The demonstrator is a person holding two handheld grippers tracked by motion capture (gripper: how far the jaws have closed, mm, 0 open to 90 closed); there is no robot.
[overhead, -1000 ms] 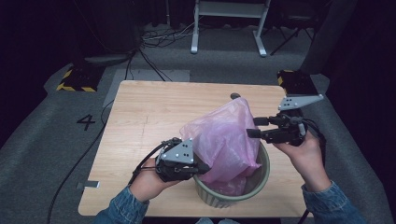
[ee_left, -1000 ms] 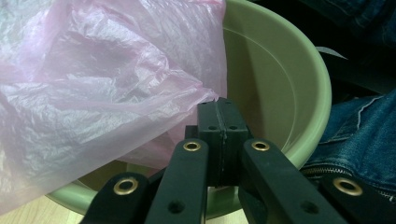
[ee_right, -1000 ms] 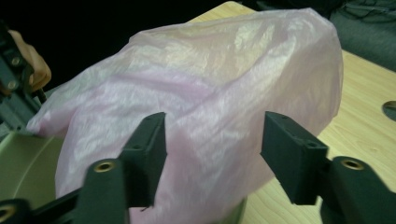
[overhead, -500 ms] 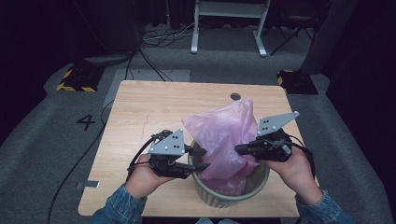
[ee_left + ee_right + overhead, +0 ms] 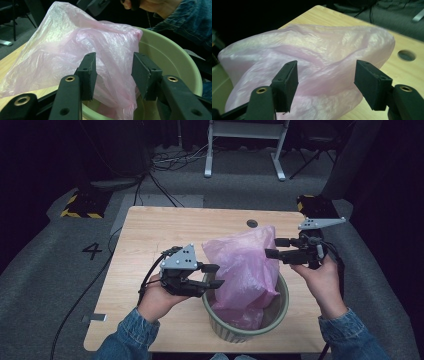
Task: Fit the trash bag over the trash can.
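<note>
Wooden table [image 5: 150, 235], dark room: pink bag [image 5: 247, 270] sits bunched up in the green bin [image 5: 280, 312], not yet spread over the rim, and both my left gripper [image 5: 214, 276] and right gripper [image 5: 271, 248] have fingers wide apart beside the plastic, gripping nothing.

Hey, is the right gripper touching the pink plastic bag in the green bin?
Cannot tell. In the right gripper view, the open right gripper frames the pink plastic bag without showing clear contact or gap.
</note>
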